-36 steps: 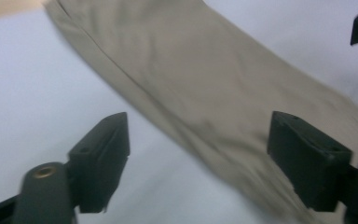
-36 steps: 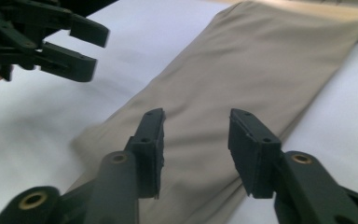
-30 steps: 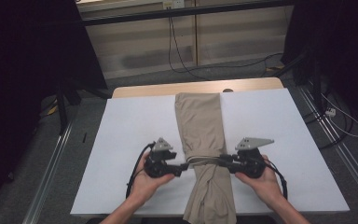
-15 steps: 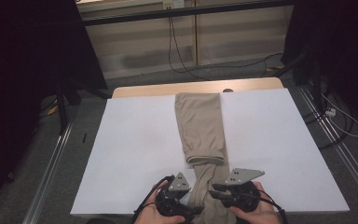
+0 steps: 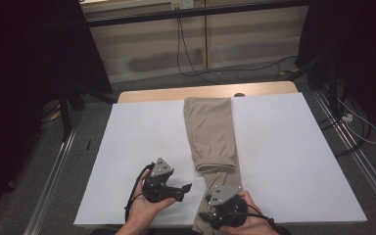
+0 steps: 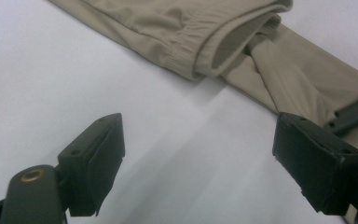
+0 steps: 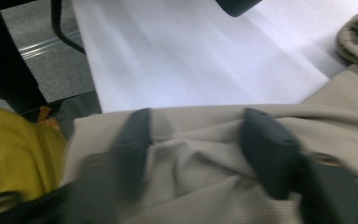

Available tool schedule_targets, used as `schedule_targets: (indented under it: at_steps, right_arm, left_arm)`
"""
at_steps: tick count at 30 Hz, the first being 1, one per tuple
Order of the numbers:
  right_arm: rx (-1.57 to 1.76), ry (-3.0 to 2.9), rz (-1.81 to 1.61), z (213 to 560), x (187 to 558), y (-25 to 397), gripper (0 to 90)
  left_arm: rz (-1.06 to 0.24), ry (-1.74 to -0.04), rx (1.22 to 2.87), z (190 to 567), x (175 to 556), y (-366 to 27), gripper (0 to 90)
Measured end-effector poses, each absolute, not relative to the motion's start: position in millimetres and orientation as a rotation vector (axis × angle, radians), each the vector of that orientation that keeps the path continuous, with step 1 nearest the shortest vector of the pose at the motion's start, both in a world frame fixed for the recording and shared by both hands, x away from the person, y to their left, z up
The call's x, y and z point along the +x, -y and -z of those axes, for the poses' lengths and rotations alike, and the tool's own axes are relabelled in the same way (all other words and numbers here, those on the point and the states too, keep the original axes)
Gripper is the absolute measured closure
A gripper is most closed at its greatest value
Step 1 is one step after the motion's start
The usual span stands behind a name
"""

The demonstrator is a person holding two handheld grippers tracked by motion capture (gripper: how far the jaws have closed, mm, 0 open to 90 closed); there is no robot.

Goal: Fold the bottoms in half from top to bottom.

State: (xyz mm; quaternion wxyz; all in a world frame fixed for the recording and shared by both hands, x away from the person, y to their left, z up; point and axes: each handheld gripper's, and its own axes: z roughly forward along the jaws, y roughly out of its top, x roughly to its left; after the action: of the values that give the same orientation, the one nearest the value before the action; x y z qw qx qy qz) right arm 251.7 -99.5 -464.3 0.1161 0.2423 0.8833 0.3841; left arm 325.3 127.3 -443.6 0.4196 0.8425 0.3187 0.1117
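High view: the trousers [image 5: 210,134] lie lengthwise at mid-table [image 5: 293,161], one fold made, the cuffed end doubled back; the near part hangs over the table's edge and is judged still unfolded. Since the earlier frame, both grippers have drawn back from mid-garment to the near edge. Left gripper view: the left gripper [image 6: 205,154] has its jaws apart, empty, over bare table beside the cuff [image 6: 205,51]. Right gripper view: the right gripper [image 7: 196,140] has its jaws spread astride bunched cloth, not clamped.
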Motion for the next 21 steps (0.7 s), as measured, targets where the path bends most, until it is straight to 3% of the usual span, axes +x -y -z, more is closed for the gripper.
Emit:
schedule_targets:
  at_steps: [1, 2, 8, 13, 18, 21]
  right_arm:
    - [0.735, -2.579, -1.104, 461, 254, 100, 84.5]
    - [0.754, -2.568, -1.105, 460, 257, 101, 85.6]
    - [0.854, -2.464, -1.331, 429, 279, 116, 86.9]
    - [0.952, -2.294, -1.417, 396, 320, 131, 86.9]
    - [1.141, -2.181, -1.398, 396, 368, 143, 86.7]
    - [1.273, -2.142, -1.314, 413, 393, 150, 83.8]
  left_arm:
    - [-0.283, -0.806, 2.114, 444, 325, -127, 17.0]
    - [-0.285, -0.807, 2.115, 444, 325, -127, 17.0]
    - [-0.282, -0.85, 2.09, 444, 327, -129, 17.0]
    - [-0.286, -0.859, 2.093, 445, 327, -129, 18.2]
    - [-0.255, -0.827, 2.124, 448, 323, -122, 20.5]
    - [-0.202, -0.789, 2.166, 451, 319, -115, 30.0]
